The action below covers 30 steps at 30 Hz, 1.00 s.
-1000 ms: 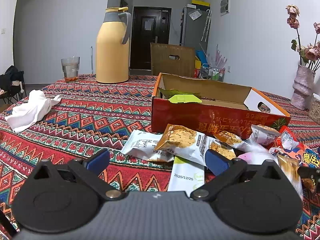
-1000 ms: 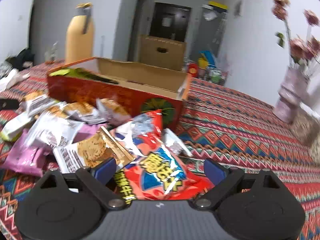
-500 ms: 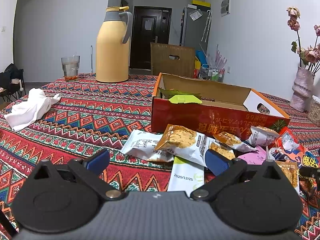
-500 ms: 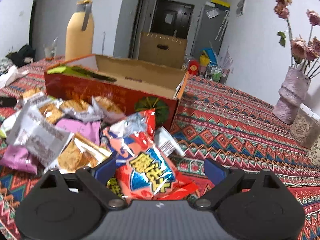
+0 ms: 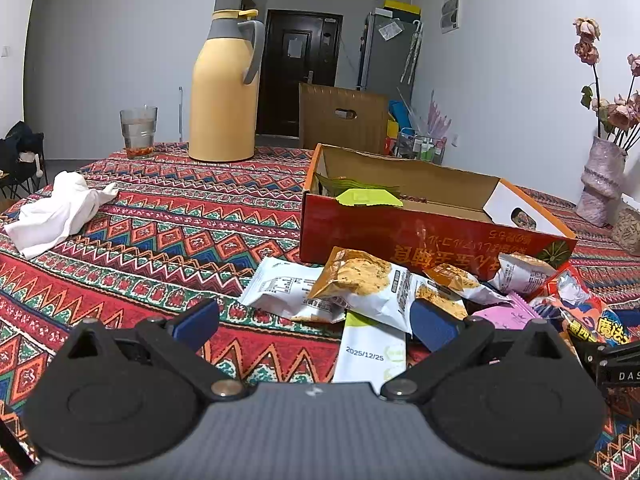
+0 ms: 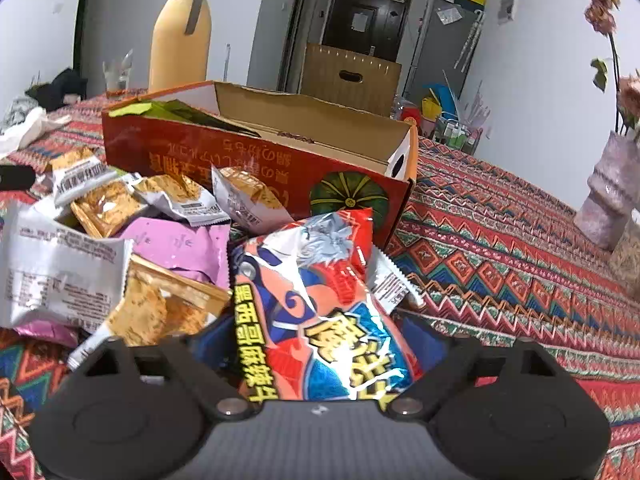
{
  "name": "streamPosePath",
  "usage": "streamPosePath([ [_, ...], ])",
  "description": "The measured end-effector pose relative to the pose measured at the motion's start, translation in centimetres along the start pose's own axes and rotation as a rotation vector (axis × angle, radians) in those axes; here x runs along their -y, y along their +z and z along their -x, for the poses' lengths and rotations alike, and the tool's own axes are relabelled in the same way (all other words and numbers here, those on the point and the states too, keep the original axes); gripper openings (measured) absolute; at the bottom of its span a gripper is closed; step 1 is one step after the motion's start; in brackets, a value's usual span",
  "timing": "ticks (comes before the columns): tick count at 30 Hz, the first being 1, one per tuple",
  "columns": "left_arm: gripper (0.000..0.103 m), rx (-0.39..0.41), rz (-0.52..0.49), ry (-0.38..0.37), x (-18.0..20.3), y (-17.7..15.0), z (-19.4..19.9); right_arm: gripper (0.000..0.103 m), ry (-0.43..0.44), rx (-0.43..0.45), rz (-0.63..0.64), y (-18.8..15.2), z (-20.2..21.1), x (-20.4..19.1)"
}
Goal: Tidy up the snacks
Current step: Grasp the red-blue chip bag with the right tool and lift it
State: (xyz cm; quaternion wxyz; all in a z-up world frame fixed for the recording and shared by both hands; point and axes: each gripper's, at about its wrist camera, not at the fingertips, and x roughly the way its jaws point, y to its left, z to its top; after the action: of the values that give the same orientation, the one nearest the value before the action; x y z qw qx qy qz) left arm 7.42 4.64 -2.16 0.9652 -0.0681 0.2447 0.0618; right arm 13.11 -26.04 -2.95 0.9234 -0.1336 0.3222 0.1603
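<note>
A red cardboard box (image 5: 420,232) lies open on the patterned tablecloth, with green packets (image 5: 368,196) inside; it also shows in the right wrist view (image 6: 256,156). Several snack packets are piled in front of it. My left gripper (image 5: 314,326) is open and empty, low over a white-and-green packet (image 5: 370,350). My right gripper (image 6: 318,338) has its fingers on both sides of a red-and-blue snack bag (image 6: 320,312), which fills the gap between them; the jaws are still wide apart. A pink packet (image 6: 180,246) and cracker packets (image 6: 140,312) lie to its left.
A yellow thermos jug (image 5: 224,88) and a glass (image 5: 138,132) stand at the table's far side. A white cloth (image 5: 56,210) lies at the left. A vase with dried roses (image 5: 602,180) stands at the right.
My right gripper has moved forward and down around the red-and-blue bag, which now sits deep between its fingers. The left gripper has barely moved.
</note>
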Motion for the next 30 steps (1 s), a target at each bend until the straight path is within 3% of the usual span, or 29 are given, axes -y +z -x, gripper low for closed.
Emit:
streamPosePath([
  [4,0.103,-0.002,0.004,-0.004,-0.1,0.0,0.0,0.061,-0.009,0.026,-0.049,-0.6,0.7,-0.1],
  [15,0.103,-0.013,-0.003,0.013,0.1,0.0,-0.2,0.060,-0.036,0.214,-0.282,-2.7,5.1,0.7],
  [22,0.103,-0.073,-0.018,-0.005,1.1,0.4,0.2,0.060,-0.032,0.223,-0.337,-3.7,5.4,1.4],
  [30,0.103,-0.144,-0.093,-0.036,5.9,-0.3,0.5,0.060,-0.002,0.250,-0.359,-4.5,5.5,1.6],
])
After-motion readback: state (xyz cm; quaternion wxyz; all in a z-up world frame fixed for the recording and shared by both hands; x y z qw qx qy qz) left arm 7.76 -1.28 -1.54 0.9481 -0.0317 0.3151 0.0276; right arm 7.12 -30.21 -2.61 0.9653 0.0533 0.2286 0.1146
